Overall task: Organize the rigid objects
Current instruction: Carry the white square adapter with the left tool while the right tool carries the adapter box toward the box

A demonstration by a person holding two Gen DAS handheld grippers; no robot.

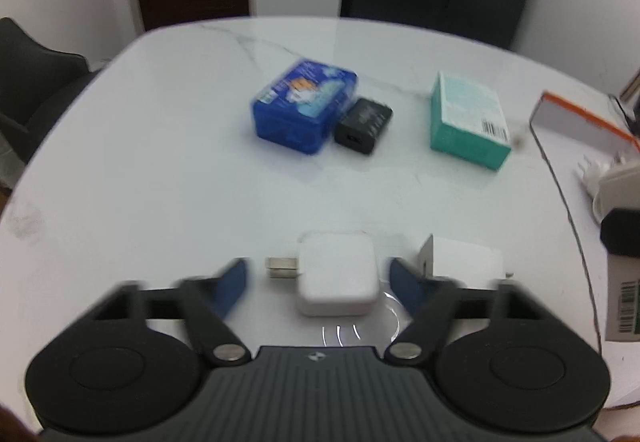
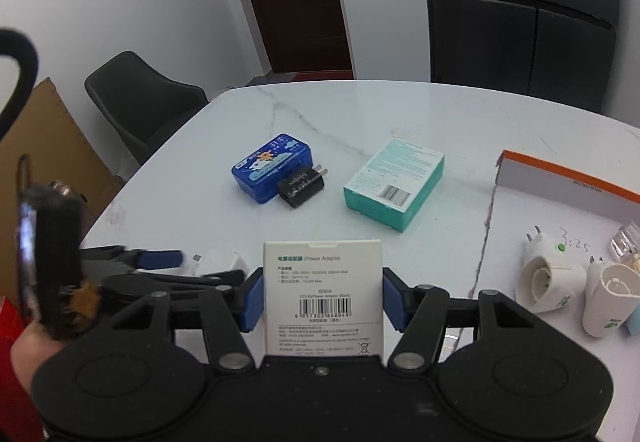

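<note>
Right gripper (image 2: 323, 296) level, fingers (image 2: 252, 300) clamping (upright) adapter box (image 2: 322, 294).

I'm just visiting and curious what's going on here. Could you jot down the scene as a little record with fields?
surface: white marble table
left gripper: open, fingers either side of a white charger, not touching it
right gripper: shut on a white power adapter box
middle of table: blue box with a black charger against it
beside them: teal box, apart
right side: white tray with orange rim holding two white plugs
</note>
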